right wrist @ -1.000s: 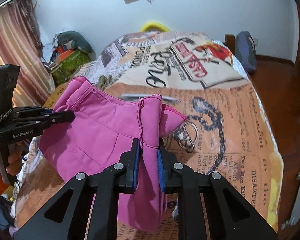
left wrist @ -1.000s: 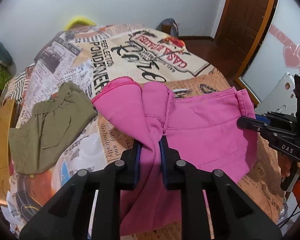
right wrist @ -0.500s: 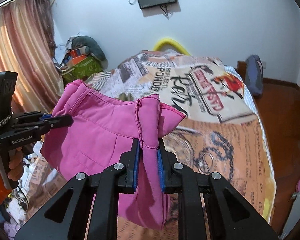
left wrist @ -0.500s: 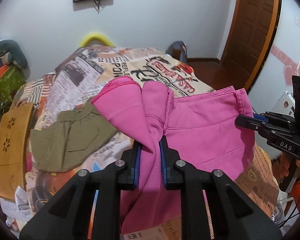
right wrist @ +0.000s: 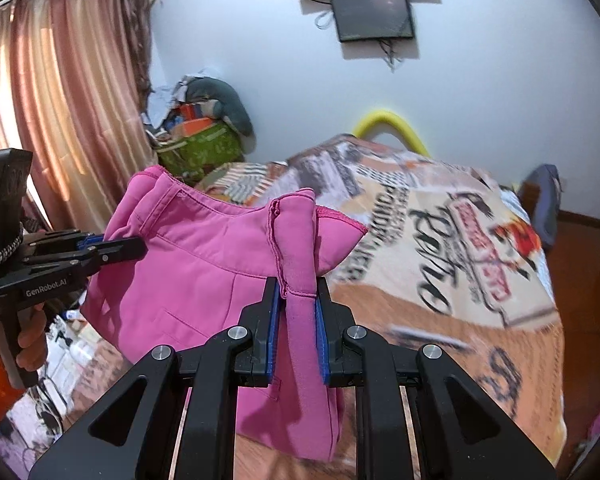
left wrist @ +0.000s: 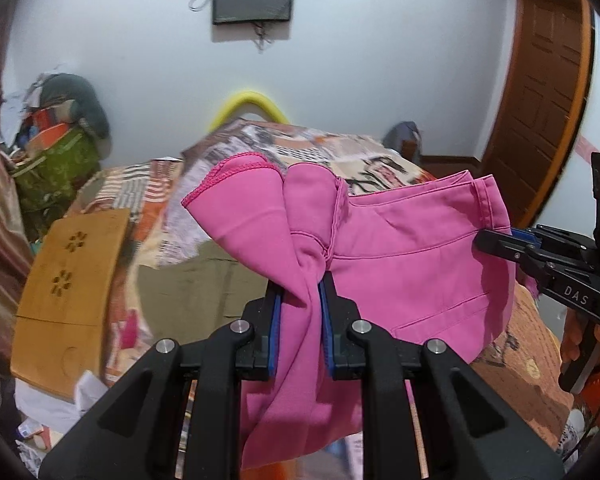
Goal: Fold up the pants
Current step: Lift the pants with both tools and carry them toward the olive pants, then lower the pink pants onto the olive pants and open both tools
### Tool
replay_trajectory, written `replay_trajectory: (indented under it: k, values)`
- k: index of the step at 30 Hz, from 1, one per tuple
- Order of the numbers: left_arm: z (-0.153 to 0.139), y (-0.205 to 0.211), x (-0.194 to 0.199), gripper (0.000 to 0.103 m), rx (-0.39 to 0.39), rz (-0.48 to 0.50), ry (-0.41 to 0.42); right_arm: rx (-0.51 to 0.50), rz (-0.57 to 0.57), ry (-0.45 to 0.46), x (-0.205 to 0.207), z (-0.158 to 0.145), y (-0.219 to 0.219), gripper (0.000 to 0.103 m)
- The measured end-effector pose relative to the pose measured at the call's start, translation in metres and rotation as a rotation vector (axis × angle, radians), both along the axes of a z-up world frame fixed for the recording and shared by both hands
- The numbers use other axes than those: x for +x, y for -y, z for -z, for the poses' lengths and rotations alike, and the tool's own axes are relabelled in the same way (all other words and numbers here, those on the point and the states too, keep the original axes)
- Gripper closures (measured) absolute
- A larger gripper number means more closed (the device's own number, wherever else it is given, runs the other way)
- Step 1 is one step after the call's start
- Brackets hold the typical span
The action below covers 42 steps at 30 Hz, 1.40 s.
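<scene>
Pink pants (left wrist: 400, 256) hang in air above bed (left wrist: 520, 360), long axis stretched 9-to-3 between hands. Left gripper (left wrist: 299, 320) pinches one end, right gripper (right wrist: 296, 320) pinches other. Bed lies toward 12, equally near both.

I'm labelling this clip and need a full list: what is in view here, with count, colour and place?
pants: one, pink, held up above the bed between both tongs
second garment: one, olive, flat on the bed under the pink pair
bed cover: one, newspaper print in orange and cream, over the bed
wooden board: one, tan with flower cut-outs, left of the bed
screen: one, dark, on the white wall
curtain: one, pinkish, far left
door: one, brown, far right
clutter pile: green bag with things heaped on it, in the corner
left tongs: black, blue pads, shut on pants
right tongs: same, shut on pants
</scene>
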<state>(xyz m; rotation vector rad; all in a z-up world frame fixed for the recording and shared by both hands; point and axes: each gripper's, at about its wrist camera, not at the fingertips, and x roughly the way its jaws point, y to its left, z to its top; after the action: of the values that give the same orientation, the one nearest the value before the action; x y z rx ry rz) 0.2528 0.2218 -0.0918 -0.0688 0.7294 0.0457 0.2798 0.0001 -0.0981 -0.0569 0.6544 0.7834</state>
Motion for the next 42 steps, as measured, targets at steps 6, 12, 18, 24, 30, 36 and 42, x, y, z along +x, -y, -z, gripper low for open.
replay_trajectory:
  k: [6,12,18,24,30,36,42]
  values:
    - [-0.002,-0.049,0.006,0.086,0.006,-0.073,0.016,0.017,-0.039,0.015,0.011,-0.001,-0.049,0.089]
    - [0.023,-0.096,0.026,0.086,-0.027,-0.131,-0.004,-0.02,-0.067,0.015,0.03,0.013,-0.094,0.089]
    - [0.065,-0.132,0.058,0.086,-0.073,-0.157,-0.045,-0.067,-0.065,-0.017,0.058,0.047,-0.13,0.089]
    - [0.122,-0.155,0.099,0.086,-0.1,-0.167,-0.126,-0.128,-0.063,-0.051,0.083,0.088,-0.155,0.089]
    - [0.178,-0.172,0.128,0.086,-0.125,-0.193,-0.221,-0.241,-0.091,-0.085,0.105,0.127,-0.177,0.089]
    - [0.206,-0.18,0.138,0.076,-0.112,-0.207,-0.273,-0.336,-0.106,-0.118,0.117,0.146,-0.189,0.087]
    - [0.2,-0.193,0.128,0.058,-0.052,-0.233,-0.262,-0.387,-0.101,-0.13,0.123,0.152,-0.179,0.081]
